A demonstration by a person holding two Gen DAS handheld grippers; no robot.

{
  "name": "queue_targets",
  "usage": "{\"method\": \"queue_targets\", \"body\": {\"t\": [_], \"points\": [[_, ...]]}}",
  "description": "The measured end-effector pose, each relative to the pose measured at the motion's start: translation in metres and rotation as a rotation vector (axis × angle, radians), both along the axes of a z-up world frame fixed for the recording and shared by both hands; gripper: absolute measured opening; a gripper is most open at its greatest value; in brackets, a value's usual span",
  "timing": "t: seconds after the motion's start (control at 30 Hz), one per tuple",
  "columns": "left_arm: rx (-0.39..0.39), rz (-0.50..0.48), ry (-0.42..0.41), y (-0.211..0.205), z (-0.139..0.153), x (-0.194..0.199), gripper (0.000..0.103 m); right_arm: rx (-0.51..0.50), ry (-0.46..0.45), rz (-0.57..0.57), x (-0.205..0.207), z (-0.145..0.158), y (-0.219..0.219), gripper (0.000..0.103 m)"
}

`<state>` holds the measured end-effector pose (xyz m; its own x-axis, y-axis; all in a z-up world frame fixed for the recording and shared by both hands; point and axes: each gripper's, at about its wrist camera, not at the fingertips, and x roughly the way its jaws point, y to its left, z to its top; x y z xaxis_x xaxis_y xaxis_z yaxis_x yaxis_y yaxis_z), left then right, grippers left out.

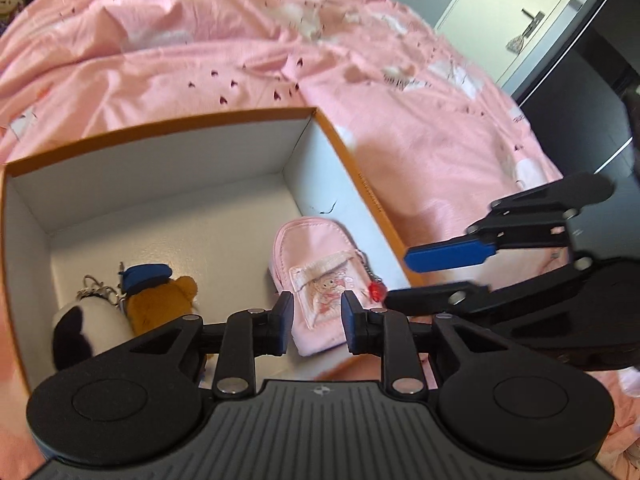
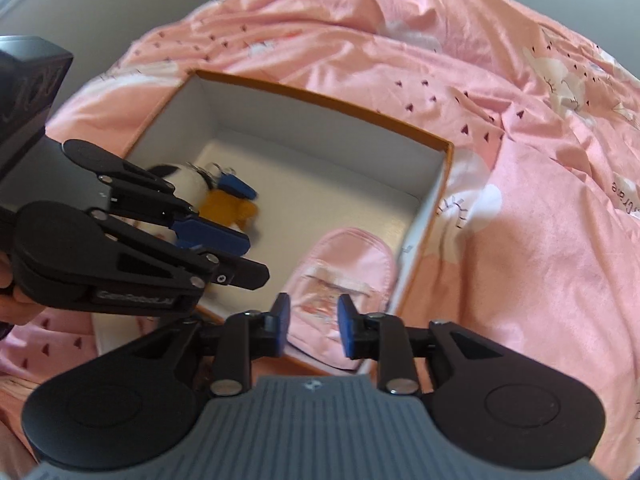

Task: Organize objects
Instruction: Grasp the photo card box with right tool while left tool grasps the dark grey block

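An open box with an orange rim [image 1: 160,128] [image 2: 320,96] and white inside rests on the bed. Inside it lie a pink mini backpack [image 1: 308,248] [image 2: 348,256] with a red charm, a brown bear plush in a blue cap [image 1: 160,300] [image 2: 224,208], and a black-and-white plush [image 1: 88,328] [image 2: 188,178]. My left gripper [image 1: 317,320] [image 2: 248,256] hovers over the backpack's lower end, open, with nothing pinched. My right gripper [image 2: 314,320] [image 1: 420,276] hangs over the box's near right side above the same backpack, also open and holding nothing.
Rumpled pink bedding [image 1: 240,40] [image 2: 520,200] surrounds the box on all sides. A white door with a handle [image 1: 540,12] and dark floor [image 1: 580,92] lie beyond the bed's right edge. A person's hand [image 2: 8,280] holds the left gripper.
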<state>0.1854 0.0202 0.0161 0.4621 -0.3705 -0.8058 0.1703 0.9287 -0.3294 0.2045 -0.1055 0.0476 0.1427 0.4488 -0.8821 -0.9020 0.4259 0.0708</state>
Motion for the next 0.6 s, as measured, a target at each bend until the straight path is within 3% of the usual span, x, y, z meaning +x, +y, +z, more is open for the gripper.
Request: {"method": "queue_targets", "body": {"t": [0.1,0.2,0.43,0.6], "points": [[-0.003,0.020,-0.017,0.003,0.009,-0.021,0.028,0.081,0.009,0.015,-0.019,-0.001,-0.010,0.034],[0.005,0.040,-0.009,0.008,0.010,-0.044,0.028,0.139,0.074,-0.008,-0.035,-0.009,-0.021,0.034],[0.034,0.150,0.067,0.021,-0.014,-0.085,0.029,0.180,0.107,-0.127,-0.074,-0.044,-0.042,0.034],[0.007,0.240,0.107,0.028,-0.035,-0.097,0.046,0.140,0.152,-0.242,-0.087,-0.078,-0.054,0.034]]}}
